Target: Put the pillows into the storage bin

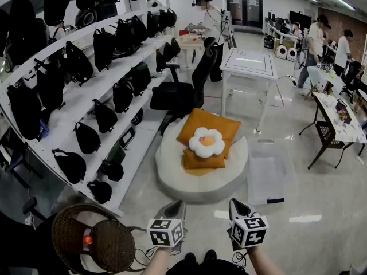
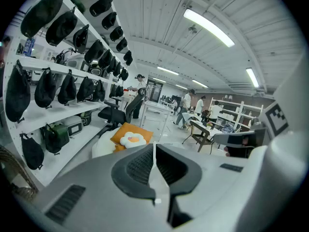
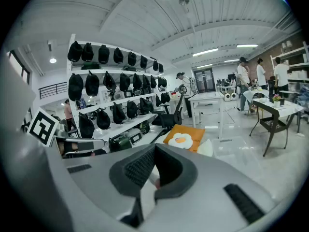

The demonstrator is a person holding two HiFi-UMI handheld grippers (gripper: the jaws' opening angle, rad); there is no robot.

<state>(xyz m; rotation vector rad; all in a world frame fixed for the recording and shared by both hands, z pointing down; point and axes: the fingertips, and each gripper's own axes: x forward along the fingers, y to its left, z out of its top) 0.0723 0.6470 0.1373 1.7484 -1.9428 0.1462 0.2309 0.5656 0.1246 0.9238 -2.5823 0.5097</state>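
Observation:
A big orange pillow (image 1: pixel 212 124) leans on a round white floor cushion (image 1: pixel 198 187), with a smaller orange pillow (image 1: pixel 203 160) in front of it. A white flower-shaped pillow (image 1: pixel 206 141) with an orange centre lies on top of them. To their right on the floor stands a clear storage bin (image 1: pixel 266 176), nothing visible inside. My left gripper (image 1: pixel 172 211) and right gripper (image 1: pixel 236 208) hover side by side near me, well short of the pillows, both shut and holding nothing. The left gripper view shows the flower pillow (image 2: pixel 132 139) far ahead; the right gripper view shows that pillow (image 3: pixel 182 140) and the bin (image 3: pixel 231 149).
White shelves (image 1: pixel 86 96) full of black bags run along the left. A black office chair (image 1: pixel 183 90) and a white table (image 1: pixel 249 65) stand behind the cushion. A wicker object (image 1: pixel 94 242) sits at my lower left. A dark-legged table (image 1: pixel 338 125) and several people are at the right.

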